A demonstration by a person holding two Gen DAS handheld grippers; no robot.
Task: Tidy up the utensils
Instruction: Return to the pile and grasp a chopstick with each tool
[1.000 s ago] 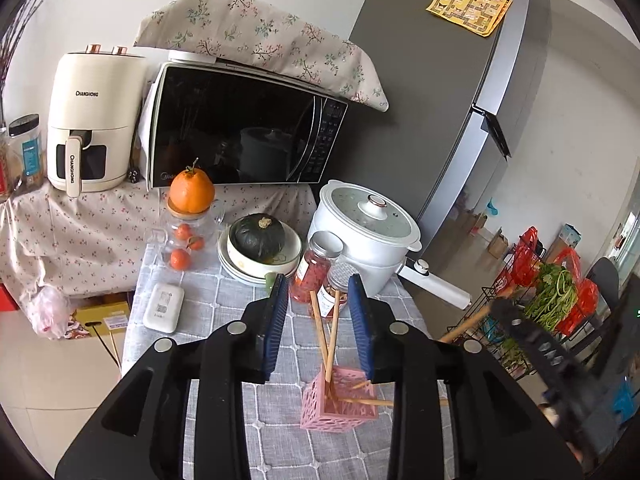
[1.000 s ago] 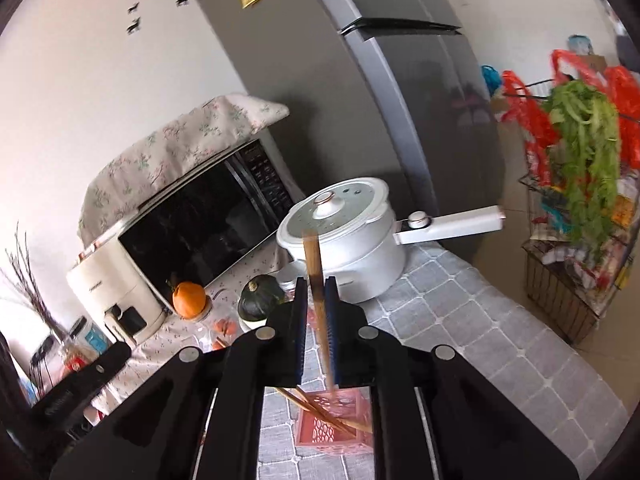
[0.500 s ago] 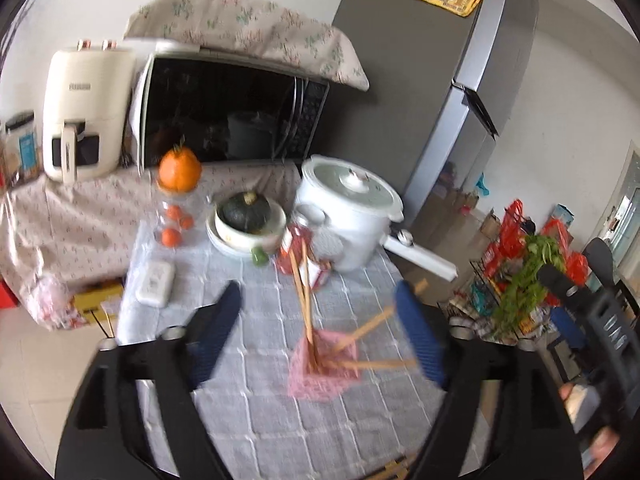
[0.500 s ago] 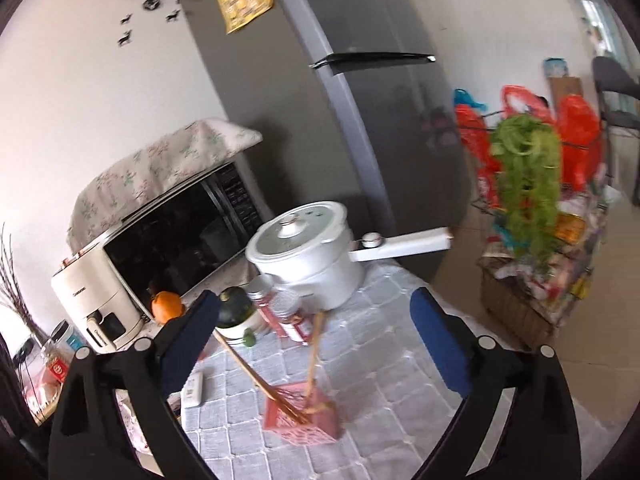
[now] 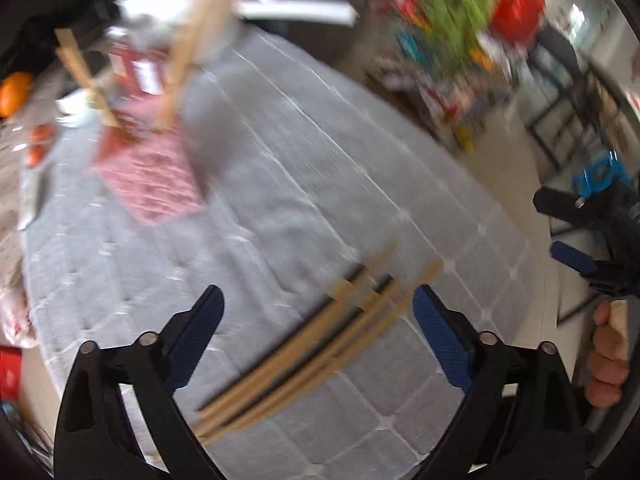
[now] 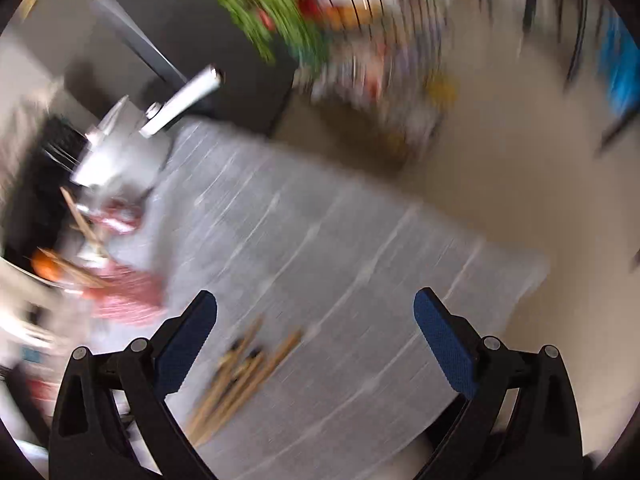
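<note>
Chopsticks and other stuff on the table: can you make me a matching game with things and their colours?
Things:
1. loose chopsticks
2. basket
3. tablecloth
4. left gripper pads

Colours:
A. blue
B. grey
C. tan wood
D. pink

Pairs: 1-C, 2-D, 3-B, 4-A
</note>
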